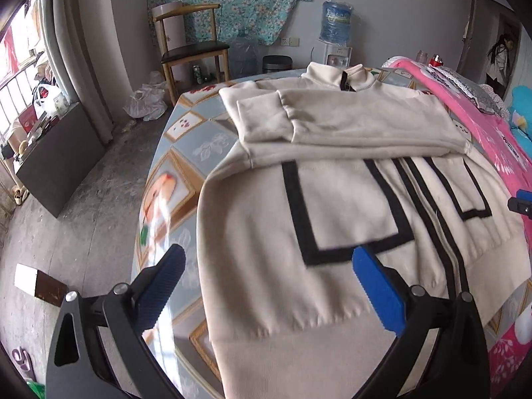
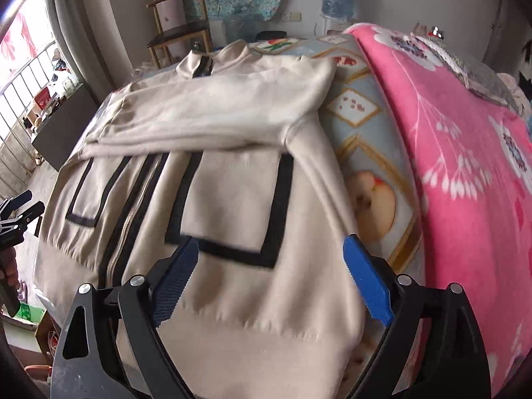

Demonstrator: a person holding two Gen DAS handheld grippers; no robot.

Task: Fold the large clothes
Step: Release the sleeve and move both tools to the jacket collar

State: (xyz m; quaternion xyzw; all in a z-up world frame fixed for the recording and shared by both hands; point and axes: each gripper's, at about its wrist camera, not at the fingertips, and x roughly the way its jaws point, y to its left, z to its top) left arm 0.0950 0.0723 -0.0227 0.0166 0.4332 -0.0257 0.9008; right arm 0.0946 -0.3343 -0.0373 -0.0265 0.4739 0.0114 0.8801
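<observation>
cream jacket (image 1: 332, 199) on quilted bed (image 1: 186, 179)

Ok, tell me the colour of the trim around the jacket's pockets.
Black trim on the cream jacket; right wrist view shows it best.

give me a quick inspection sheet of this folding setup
surface: bed sheet with framed fruit print, pink floral blanket along one side
job's things: cream jacket lying flat, zip up, both sleeves folded across the chest
clutter: small items on the blanket's far end, too small to tell
grippers: left gripper and right gripper over the hem, jaws open, holding nothing
cables: nothing seen
surroundings: wooden chair, water dispenser, bin, plastic bags on the floor
</observation>
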